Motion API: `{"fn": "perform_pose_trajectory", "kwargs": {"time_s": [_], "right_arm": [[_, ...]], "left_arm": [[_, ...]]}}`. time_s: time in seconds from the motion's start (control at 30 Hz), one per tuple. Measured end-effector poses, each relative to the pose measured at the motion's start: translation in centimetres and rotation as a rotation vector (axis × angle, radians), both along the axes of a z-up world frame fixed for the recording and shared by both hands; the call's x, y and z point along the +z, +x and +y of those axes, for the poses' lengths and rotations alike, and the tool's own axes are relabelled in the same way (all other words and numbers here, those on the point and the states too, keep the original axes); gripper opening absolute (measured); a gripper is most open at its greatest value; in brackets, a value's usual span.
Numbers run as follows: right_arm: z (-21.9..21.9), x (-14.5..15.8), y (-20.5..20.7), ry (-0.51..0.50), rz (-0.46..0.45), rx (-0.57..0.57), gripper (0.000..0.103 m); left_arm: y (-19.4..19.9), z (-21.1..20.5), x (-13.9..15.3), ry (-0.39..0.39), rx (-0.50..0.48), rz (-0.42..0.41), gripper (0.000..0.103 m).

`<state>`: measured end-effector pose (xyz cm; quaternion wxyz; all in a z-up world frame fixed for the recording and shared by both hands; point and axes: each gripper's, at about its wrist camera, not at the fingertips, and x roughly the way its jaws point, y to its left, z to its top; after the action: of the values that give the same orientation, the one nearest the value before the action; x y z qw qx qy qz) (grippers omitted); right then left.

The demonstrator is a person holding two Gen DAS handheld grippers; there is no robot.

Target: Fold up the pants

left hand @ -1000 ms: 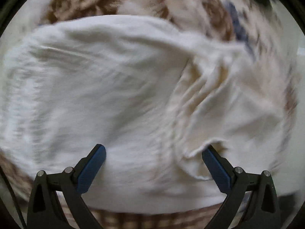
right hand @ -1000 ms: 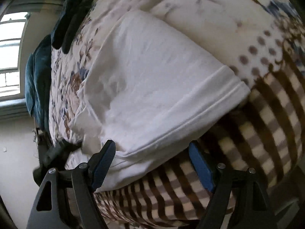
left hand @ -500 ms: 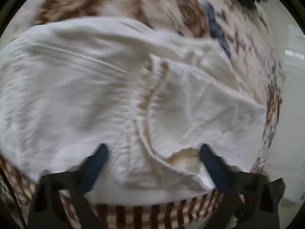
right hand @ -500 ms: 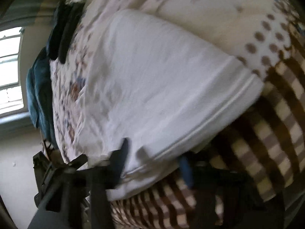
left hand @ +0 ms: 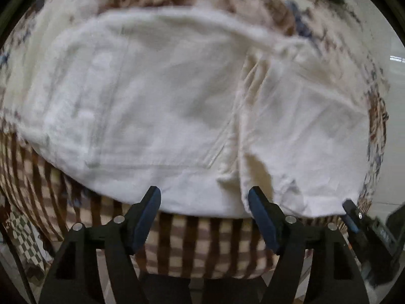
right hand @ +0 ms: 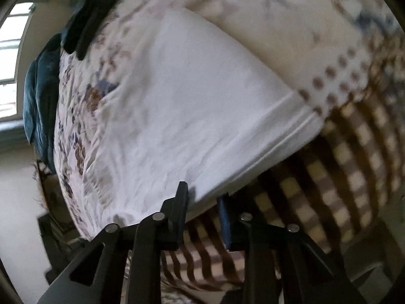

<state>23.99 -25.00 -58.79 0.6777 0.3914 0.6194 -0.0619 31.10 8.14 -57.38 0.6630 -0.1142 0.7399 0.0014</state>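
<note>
White pants [left hand: 177, 106] lie spread on a patterned bed, waist end toward me in the left wrist view, with a pocket seam and fly showing. My left gripper [left hand: 205, 217] is open, its blue-padded fingers just short of the waist edge. In the right wrist view the pants [right hand: 192, 116] show a hemmed edge at the bed's striped border. My right gripper [right hand: 203, 215] is partly closed, jaws narrowed around that hem edge; whether they pinch the cloth I cannot tell. The right gripper also shows at the lower right of the left wrist view [left hand: 354, 217].
The bedspread [left hand: 202, 240] has a brown checked border and a floral middle [right hand: 278, 12]. Dark teal and black clothes [right hand: 43, 96] lie at the bed's far end near a window [right hand: 10, 58]. Floor lies beyond the bed edge.
My left gripper has pulled back toward the bed edge, its jaws narrower than before. My right gripper's jaws have closed in from wide open at the hem.
</note>
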Motion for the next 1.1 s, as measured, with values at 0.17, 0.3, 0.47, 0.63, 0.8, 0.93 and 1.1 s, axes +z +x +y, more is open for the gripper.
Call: {"fn": "perform_pose_trajectory", "kwargs": {"time_s": [0.17, 0.3, 0.47, 0.63, 0.8, 0.93, 1.1], "right_arm": [[2.7, 1.8, 1.9, 0.033, -0.048, 0.061, 0.032], [4.3, 2.0, 2.3, 0.106, -0.094, 0.056, 0.032], [5.2, -3.2, 3.2, 0.112, 0.011, 0.040, 0.032], [4.2, -5.1, 2.8, 0.129, 0.074, 0.062, 0.029], [5.0, -2.4, 5.3, 0.019, 0.019, 0.183, 0.038], [4.4, -1.9, 7.2, -0.008, -0.007, 0.189, 0.042], [3.5, -3.0, 8.4, -0.034, 0.017, 0.165, 0.042]], "left_arm": [[2.4, -4.4, 2.8, -0.048, -0.016, -0.071, 0.070], [2.1, -2.9, 3.7, -0.080, 0.022, -0.093, 0.070], [3.5, -4.9, -1.4, -0.111, -0.002, -0.024, 0.074], [1.4, -3.5, -6.2, 0.022, -0.060, 0.067, 0.074], [3.6, -2.6, -1.9, -0.051, 0.035, -0.049, 0.074], [7.4, -3.8, -1.2, -0.081, -0.003, -0.157, 0.074], [10.0, -6.8, -3.1, 0.001, -0.214, -0.197, 0.015]]}}
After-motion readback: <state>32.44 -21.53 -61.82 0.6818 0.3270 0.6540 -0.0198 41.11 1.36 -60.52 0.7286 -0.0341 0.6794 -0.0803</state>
